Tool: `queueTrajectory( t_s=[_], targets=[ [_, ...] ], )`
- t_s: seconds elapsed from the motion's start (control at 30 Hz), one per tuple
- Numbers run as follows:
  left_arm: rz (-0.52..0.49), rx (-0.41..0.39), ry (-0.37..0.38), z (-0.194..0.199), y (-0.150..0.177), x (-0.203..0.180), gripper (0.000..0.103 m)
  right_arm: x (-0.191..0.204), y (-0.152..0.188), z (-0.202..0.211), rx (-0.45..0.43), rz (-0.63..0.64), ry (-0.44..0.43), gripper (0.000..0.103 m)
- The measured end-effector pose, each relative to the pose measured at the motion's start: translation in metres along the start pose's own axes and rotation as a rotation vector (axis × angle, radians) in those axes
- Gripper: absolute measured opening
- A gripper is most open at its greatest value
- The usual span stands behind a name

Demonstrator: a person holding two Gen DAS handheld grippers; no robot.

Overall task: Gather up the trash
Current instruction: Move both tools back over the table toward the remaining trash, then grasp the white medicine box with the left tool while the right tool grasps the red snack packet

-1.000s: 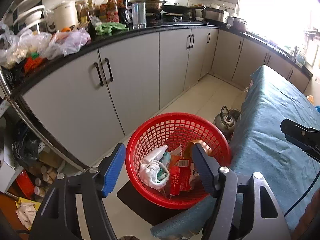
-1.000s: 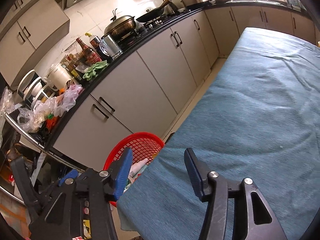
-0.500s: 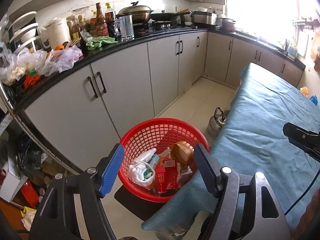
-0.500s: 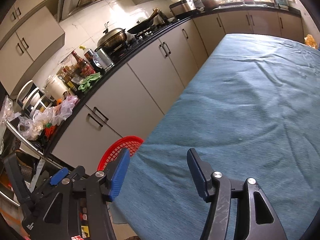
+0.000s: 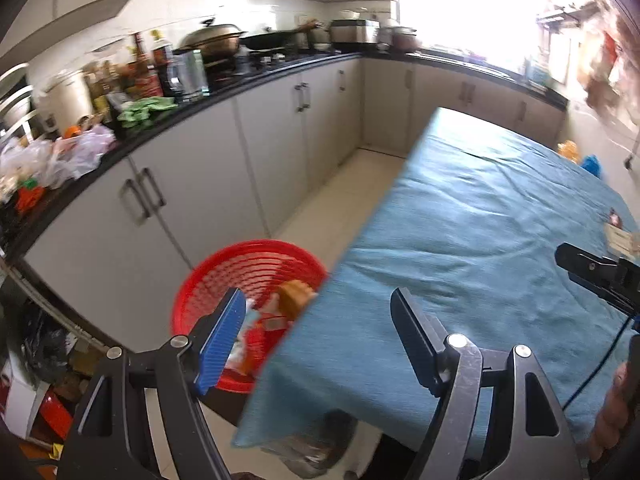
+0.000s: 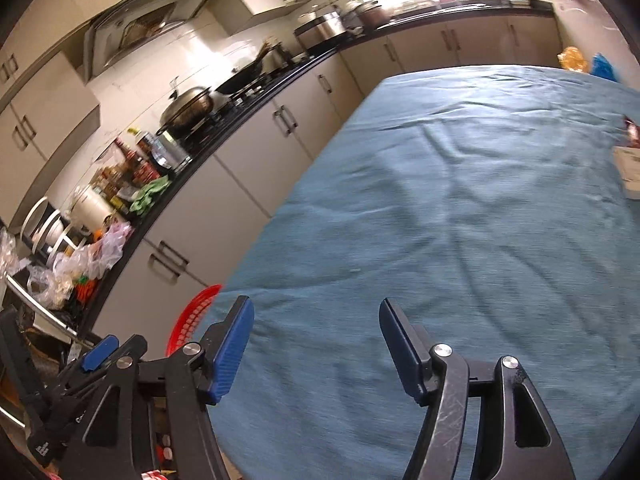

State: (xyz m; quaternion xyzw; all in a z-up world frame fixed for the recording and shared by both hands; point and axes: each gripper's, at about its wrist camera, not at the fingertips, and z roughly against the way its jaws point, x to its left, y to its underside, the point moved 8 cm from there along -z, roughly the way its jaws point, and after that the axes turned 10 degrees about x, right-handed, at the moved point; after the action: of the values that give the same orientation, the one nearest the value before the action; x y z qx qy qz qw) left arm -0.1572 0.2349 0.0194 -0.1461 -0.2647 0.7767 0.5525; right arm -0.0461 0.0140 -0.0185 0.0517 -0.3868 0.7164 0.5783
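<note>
A red mesh basket (image 5: 256,264) stands on the floor by the table's near left corner, holding cartons, white wrappers and a brown round piece (image 5: 295,293). Its rim also shows in the right wrist view (image 6: 192,316). My left gripper (image 5: 320,340) is open and empty above the table corner and basket. My right gripper (image 6: 316,344) is open and empty over the blue tablecloth (image 6: 460,220). A white packet (image 6: 628,168) and a small dark red wrapper (image 6: 630,130) lie at the table's right edge. The packet also shows in the left wrist view (image 5: 618,238).
Grey cabinets (image 5: 248,160) under a black counter with bottles, pots and plastic bags run along the left. Orange and blue items (image 6: 588,62) sit beyond the table's far right corner. Clutter fills the floor at the lower left (image 5: 36,392).
Both grippers have swung right and up, away from the basket and over the table. The basket has slid to the lower left in both views. The packets at the table's right edge came into view.
</note>
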Motion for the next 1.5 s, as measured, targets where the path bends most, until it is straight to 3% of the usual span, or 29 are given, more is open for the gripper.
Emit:
queueTrajectory(
  t_s=[0.2,0.43,0.63,0.83,0.93,1.07,1.13,1.23,1.27,1.3,1.37,1.4,1.5],
  targets=[
    [-0.125,-0.012,0.048,0.006,-0.005,-0.061,0.075,-0.064,0.0,0.028,-0.025,-0.082,0.054,0.073],
    [-0.26,0.014,0.129,-0.001,-0.004,-0.135,0.075,-0.166,-0.016,0.087,-0.103,-0.198,0.176,0.074],
    [-0.29,0.052,0.194,-0.012,-0.006,-0.171,0.075,-0.266,-0.067,0.136,-0.193,-0.317,0.332,0.077],
    [-0.321,0.055,0.173,-0.02,-0.007,-0.183,0.075,-0.322,-0.115,0.132,-0.182,-0.365,0.378,0.078],
    [-0.318,0.064,0.167,-0.024,-0.009,-0.18,0.075,-0.335,-0.126,0.113,-0.12,-0.39,0.356,0.078],
    [-0.29,0.086,0.19,-0.03,-0.012,-0.171,0.075,-0.323,-0.112,0.096,-0.042,-0.37,0.29,0.077],
    [-0.265,0.105,0.216,-0.036,-0.014,-0.169,0.075,-0.294,-0.094,0.091,-0.006,-0.356,0.173,0.077],
    [-0.248,0.132,0.249,-0.042,-0.016,-0.172,0.075,-0.236,-0.066,0.081,0.092,-0.287,-0.1,0.077],
    [-0.247,0.138,0.259,-0.044,-0.016,-0.173,0.075,-0.223,-0.06,0.082,0.108,-0.252,-0.136,0.077],
    [-0.25,0.14,0.268,-0.044,-0.015,-0.176,0.075,-0.215,-0.057,0.087,0.094,-0.207,-0.114,0.077],
    [-0.261,0.145,0.282,-0.043,-0.014,-0.183,0.075,-0.227,-0.063,0.101,0.015,-0.191,0.061,0.078],
    [-0.267,0.152,0.294,-0.043,-0.013,-0.188,0.075,-0.242,-0.069,0.109,-0.024,-0.216,0.171,0.078],
    [-0.282,0.165,0.339,-0.039,-0.013,-0.204,0.075,-0.281,-0.086,0.116,-0.074,-0.304,0.336,0.078]
  ],
)
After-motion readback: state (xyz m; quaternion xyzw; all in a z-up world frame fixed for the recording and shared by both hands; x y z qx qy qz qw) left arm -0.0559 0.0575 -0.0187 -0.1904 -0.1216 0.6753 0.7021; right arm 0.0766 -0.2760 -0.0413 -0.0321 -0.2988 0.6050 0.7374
